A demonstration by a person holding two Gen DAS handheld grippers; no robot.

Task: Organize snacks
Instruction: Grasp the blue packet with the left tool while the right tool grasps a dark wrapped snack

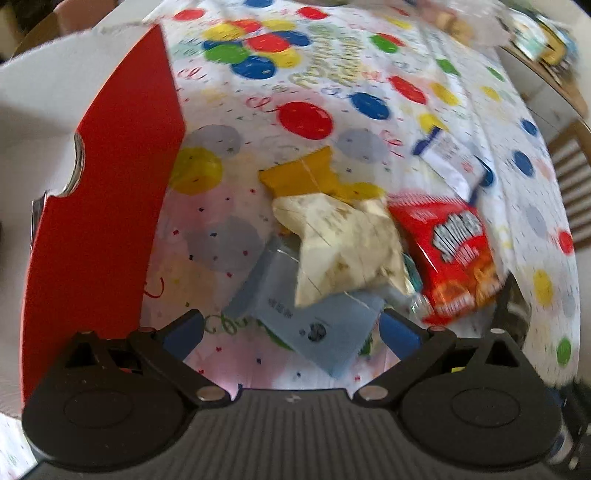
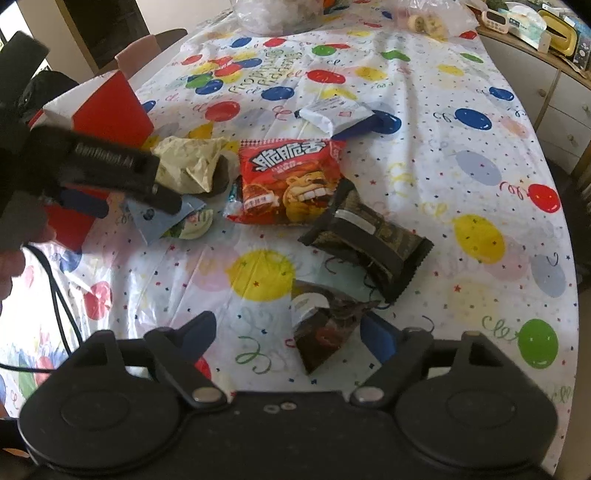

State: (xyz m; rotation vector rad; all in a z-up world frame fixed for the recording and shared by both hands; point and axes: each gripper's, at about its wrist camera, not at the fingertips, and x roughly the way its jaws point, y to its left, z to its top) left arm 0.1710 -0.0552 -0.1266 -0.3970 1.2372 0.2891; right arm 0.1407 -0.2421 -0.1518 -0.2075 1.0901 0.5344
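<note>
Across the balloon-print surface (image 2: 424, 177) we see a red box (image 2: 110, 110) at the left edge, then snack packets mid-surface. Our left claw (image 1: 291, 328) hangs wide open over a pale blue packet (image 1: 317, 325); our right claw (image 2: 291, 332), also open, straddles a dark brown packet (image 2: 325, 332) near the front edge.

The whole left wrist view is smeared by motion blur — the lettering on the red snack bag (image 1: 456, 258) cannot be read there. The pale blue packet (image 1: 325, 325) is half covered by the cream packet (image 1: 347, 247). At the left edge, the red box (image 1: 107, 192) is cut off. In the right wrist view, items on the sideboard (image 2: 535, 33), upper right, are too small to identify — the dark wrapper (image 2: 325, 332) is partly hidden behind the right gripper (image 2: 288, 332).
</note>
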